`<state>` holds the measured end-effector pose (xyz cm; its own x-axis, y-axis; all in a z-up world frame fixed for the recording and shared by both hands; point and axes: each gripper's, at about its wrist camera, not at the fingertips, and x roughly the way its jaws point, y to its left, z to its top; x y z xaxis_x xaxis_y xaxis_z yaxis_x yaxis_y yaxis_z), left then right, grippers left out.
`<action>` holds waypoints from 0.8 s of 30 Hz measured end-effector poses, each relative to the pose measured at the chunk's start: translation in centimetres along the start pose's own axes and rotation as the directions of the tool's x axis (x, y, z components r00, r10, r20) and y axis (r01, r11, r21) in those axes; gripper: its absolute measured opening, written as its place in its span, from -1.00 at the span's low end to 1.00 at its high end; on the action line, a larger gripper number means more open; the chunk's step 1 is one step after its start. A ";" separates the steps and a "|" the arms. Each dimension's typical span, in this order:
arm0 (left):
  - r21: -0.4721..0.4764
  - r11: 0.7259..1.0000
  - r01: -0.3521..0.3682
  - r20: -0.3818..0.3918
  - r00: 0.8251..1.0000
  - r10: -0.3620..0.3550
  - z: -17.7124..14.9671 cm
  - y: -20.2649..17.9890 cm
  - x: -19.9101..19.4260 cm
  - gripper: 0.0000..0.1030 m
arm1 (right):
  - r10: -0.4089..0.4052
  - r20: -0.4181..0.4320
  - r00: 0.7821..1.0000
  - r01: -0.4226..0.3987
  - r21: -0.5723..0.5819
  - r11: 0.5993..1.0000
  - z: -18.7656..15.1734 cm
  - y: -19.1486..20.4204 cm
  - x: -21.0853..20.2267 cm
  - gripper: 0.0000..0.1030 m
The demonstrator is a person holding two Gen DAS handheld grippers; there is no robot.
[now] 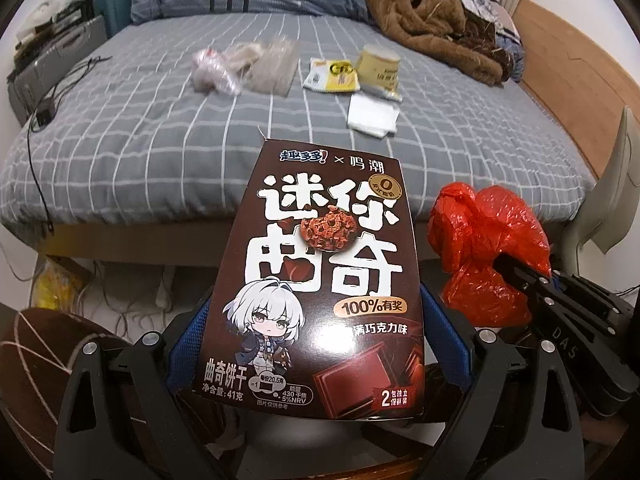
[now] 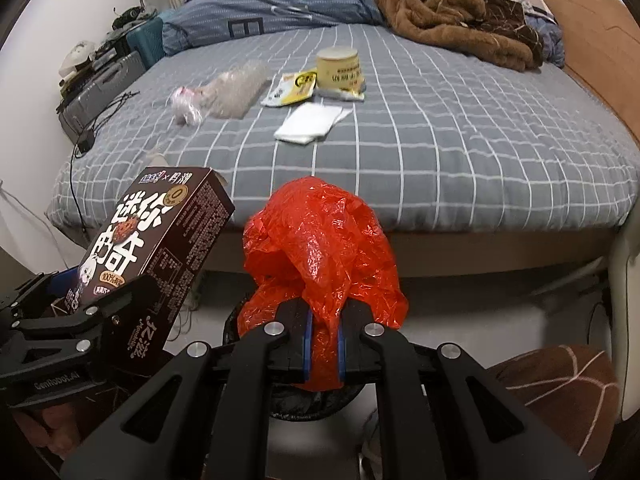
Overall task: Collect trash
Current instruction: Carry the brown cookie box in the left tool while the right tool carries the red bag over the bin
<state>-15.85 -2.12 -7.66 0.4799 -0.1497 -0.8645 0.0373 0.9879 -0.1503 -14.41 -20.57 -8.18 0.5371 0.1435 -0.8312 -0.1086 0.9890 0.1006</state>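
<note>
Left claw [image 1: 316, 344]: closed on the brown cookie box [image 1: 320, 280], one blue pad on each side, box upright and tilted slightly. Right claw [image 2: 323, 344]: pinched shut on the crumpled red plastic bag [image 2: 320, 248], which bulges above the pads. Both items held off the near edge of the bed [image 2: 440, 152], box to the left of the bag. On the bed, well beyond its near edge: clear plastic wrapper [image 2: 224, 92], yellow packet [image 2: 294, 88], yellow tub [image 2: 340, 68], white tissue [image 2: 312, 122]. Black bin [image 2: 320, 400] partly visible under the bag.
</note>
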 end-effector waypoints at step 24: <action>0.001 1.000 -0.022 -0.152 0.988 0.022 -2.9 0.5 9.4 0.78 | -0.012 -0.177 0.984 0.017 0.026 1.000 -3.9 -1.1 8.3 -0.85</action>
<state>-13.84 -3.11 -17.20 0.3422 -0.1323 -0.9303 0.0276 0.9910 -0.1307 -13.06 -20.62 -17.30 0.3819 0.1229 -0.9160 -0.0781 0.9919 0.1005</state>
